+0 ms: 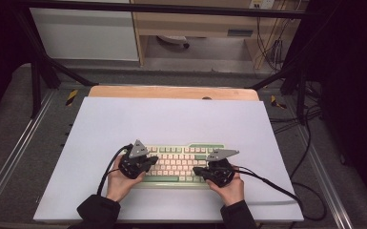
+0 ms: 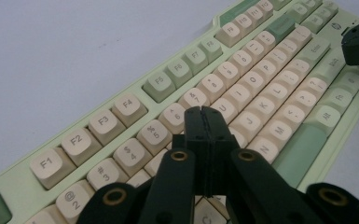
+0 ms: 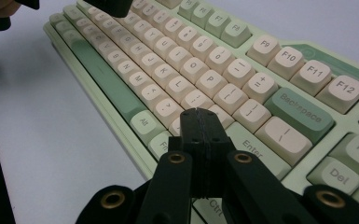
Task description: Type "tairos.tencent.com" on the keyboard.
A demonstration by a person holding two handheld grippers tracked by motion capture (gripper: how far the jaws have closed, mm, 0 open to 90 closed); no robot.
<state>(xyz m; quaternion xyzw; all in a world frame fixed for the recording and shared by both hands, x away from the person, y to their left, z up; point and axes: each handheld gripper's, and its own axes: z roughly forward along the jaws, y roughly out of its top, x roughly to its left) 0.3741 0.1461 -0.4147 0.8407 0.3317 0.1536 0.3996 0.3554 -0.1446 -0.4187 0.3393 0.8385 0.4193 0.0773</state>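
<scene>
The keyboard (image 1: 178, 164) lies at six o'clock on the mat (image 1: 100, 124), and key-pressing looks under way. The left gripper (image 2: 204, 114), pinched together and empty, hangs over the 7 and Y keys; the right gripper (image 3: 200, 116), likewise empty, is near Enter. Next comes a straight dab on one key; the jaws hide the keys beneath them, so contact is unclear.

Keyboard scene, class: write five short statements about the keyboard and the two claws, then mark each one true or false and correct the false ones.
1. The keyboard lies on a white sheet. True.
2. The left claw has its jaws wide open. False: the jaws are closed together with nothing between them.
3. The right claw is over the end of the keyboard with the Enter key. True.
4. The Backspace key is cream. False: it is green.
5. The right claw grips a loose keycap. False: its jaws are shut and hold nothing.
</scene>
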